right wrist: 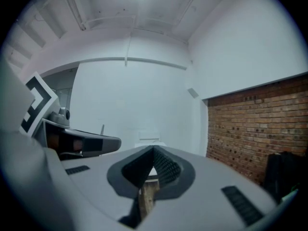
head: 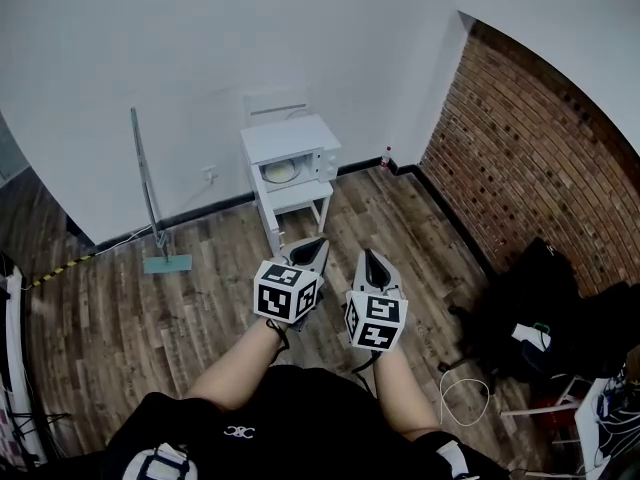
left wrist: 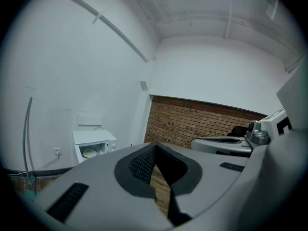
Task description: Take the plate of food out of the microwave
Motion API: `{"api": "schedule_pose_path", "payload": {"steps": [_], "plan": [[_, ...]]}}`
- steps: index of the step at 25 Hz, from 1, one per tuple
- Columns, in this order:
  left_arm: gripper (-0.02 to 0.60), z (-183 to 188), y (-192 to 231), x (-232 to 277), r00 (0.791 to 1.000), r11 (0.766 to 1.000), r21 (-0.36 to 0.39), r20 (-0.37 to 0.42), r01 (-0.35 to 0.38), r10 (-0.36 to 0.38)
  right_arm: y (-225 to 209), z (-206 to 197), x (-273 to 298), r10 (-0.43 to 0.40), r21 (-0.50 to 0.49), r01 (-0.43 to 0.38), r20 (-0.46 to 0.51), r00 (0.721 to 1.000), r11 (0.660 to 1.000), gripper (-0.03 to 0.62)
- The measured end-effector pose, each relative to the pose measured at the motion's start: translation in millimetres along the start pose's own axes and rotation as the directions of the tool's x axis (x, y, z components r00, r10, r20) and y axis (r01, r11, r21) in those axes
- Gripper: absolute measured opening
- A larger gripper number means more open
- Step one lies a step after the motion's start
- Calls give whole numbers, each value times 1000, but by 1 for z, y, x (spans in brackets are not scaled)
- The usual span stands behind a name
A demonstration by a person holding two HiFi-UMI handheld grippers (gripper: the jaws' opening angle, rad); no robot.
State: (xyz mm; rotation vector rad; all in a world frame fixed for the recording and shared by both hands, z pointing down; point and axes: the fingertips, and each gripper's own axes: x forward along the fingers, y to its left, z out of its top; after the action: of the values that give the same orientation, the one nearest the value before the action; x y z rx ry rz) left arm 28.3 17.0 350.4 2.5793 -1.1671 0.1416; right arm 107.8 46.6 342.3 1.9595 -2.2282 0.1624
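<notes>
We see the grey left gripper (head: 310, 244) and grey right gripper (head: 371, 258) both closed, empty. The pale round plate of food (head: 279, 171) sits inside the white boxy microwave (head: 296, 136) - well apart from them.

The microwave (head: 290, 150) and its stand (head: 297, 198) are white, the wall (head: 530, 158) red brick, the floor (head: 200, 288) brown planks.

The floor (head: 150, 308) is brown wood planks with a soft shine, the brick wall (head: 520, 158) is rough and red, the white wall (head: 150, 48) is smooth and matt, and the left gripper (left wrist: 155, 148) and right gripper (right wrist: 154, 150) are matt grey plastic with bumpy dark pads (left wrist: 142, 163).
</notes>
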Motion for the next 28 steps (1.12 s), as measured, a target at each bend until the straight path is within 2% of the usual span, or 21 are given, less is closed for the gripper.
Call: {"api": "schedule_pose_path", "payload": {"steps": [8, 17, 24, 28], "plan": [[-9, 8, 53, 45, 1000, 1000, -2, -17, -16, 16, -6, 5, 74, -2, 15, 2, -11, 1000, 1000, 11], [-9, -2, 94, 65, 998, 998, -36, -43, -47, 45, 9, -12, 126, 46, 12, -45, -74, 996, 999, 11], [-9, 5, 132, 86, 992, 992, -34, -19, -124, 124, 10, -11, 179, 107, 12, -106, -66, 992, 994, 11], [-9, 14, 158, 113, 983, 982, -44, -10, -186, 186, 8, -6, 223, 171, -8, -171, -64, 983, 985, 11]]}}
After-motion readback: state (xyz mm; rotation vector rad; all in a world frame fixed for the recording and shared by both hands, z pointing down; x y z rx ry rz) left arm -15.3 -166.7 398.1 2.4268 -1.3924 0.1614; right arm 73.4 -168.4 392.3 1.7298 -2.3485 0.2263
